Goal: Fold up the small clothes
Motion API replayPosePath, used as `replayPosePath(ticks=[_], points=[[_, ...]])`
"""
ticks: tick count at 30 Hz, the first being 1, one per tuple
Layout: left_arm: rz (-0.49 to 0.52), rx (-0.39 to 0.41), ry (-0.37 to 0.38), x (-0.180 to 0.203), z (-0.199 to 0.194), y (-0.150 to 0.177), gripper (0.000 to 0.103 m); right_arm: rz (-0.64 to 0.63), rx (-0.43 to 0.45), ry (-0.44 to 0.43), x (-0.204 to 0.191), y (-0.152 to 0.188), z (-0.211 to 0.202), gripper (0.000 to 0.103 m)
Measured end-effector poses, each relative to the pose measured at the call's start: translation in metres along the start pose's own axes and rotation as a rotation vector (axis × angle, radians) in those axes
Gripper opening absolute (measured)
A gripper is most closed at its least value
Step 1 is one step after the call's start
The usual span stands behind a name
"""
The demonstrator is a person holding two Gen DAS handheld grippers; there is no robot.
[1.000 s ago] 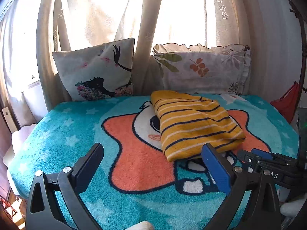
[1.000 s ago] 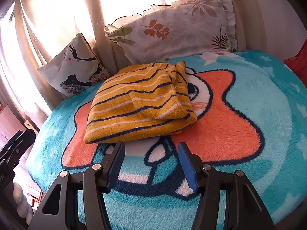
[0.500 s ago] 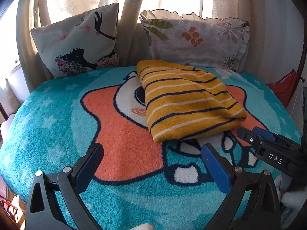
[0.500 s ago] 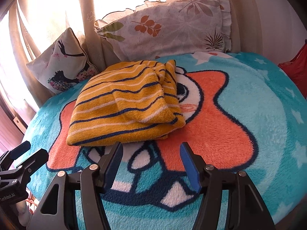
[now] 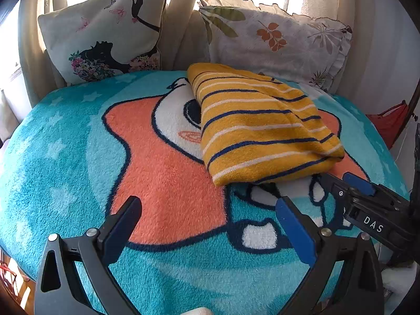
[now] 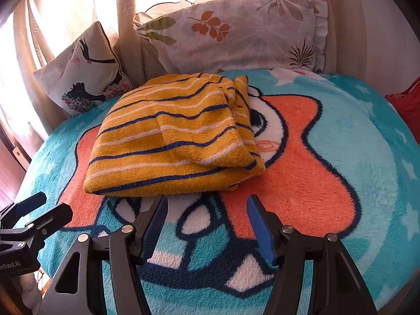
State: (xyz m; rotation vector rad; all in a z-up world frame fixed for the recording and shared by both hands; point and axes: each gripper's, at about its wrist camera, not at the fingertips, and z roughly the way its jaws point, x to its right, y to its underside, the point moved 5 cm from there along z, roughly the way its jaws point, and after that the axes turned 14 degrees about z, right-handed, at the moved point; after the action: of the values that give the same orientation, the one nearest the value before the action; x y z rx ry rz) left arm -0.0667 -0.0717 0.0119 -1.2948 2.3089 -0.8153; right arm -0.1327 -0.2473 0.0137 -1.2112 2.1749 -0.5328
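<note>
We see 1 teal blanket [image 5: 65, 157] with an orange star print, biggest thing here. 2 pillows behind it: 1 leaf-print pillow [image 6: 236, 26], 1 silhouette-print pillow [image 5: 105, 34]. 1 folded yellow striped garment [image 6: 170, 141] lies on the blanket's middle, long axis along its stripes, running across the right wrist view. Left gripper [image 5: 207, 223] and right gripper [image 6: 207, 220] hover just short of its near edge, jaws released, nothing between them.
</note>
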Motion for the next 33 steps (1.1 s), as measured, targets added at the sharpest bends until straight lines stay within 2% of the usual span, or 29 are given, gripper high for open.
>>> replayPosePath(ticks=[33], points=[[-0.025, -0.047, 0.022, 0.002, 0.016, 0.010, 0.102, -0.018, -0.030, 0.016, -0.005, 0.006, 0.007, 0.069]])
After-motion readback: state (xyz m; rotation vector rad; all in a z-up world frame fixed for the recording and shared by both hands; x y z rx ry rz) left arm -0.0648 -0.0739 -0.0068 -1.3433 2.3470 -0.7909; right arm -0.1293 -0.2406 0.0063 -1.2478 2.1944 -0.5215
